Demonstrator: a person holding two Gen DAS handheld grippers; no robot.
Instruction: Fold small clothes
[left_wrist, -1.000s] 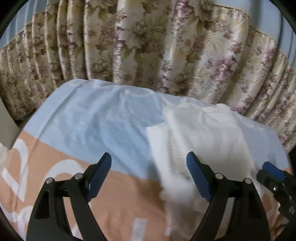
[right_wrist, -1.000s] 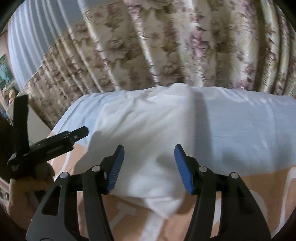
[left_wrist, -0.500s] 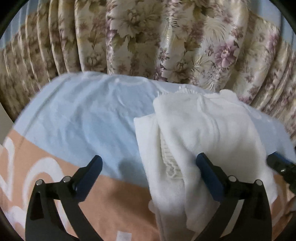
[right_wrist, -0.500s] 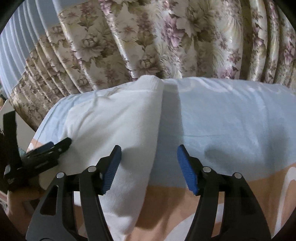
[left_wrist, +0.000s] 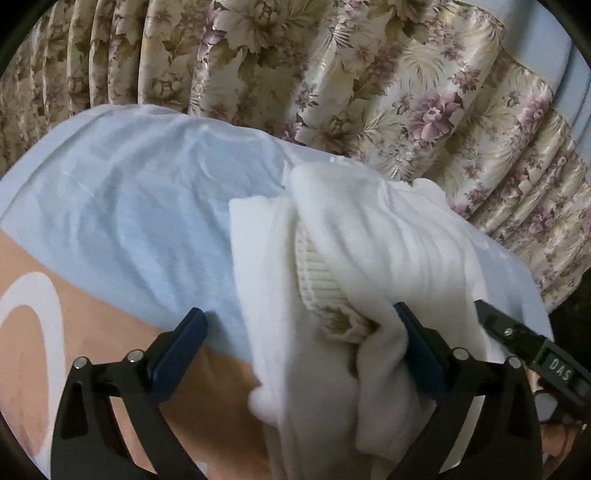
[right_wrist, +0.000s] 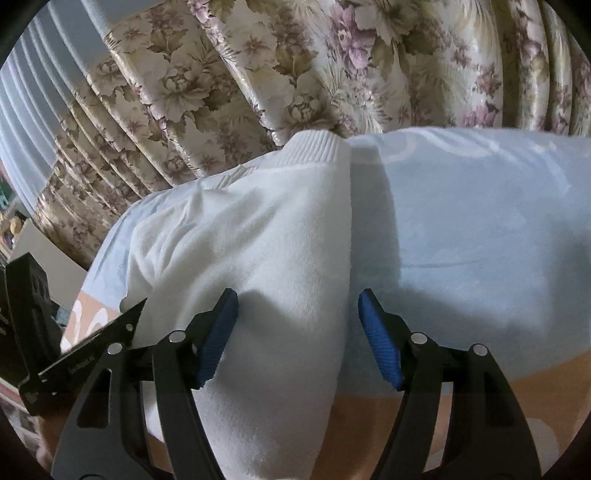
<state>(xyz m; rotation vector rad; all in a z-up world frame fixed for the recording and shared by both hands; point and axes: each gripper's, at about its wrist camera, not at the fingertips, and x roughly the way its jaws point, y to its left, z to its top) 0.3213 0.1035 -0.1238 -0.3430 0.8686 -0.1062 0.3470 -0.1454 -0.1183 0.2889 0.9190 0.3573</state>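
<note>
Both my claws have come closer to the white knitted sweater (left_wrist: 373, 266), folded on the bed's light-blue and peach sheet (left_wrist: 140, 221). My left claw (left_wrist: 301, 347) gapes wide over its left fold; my right claw (right_wrist: 297, 332) stands apart astride its right edge.
</note>
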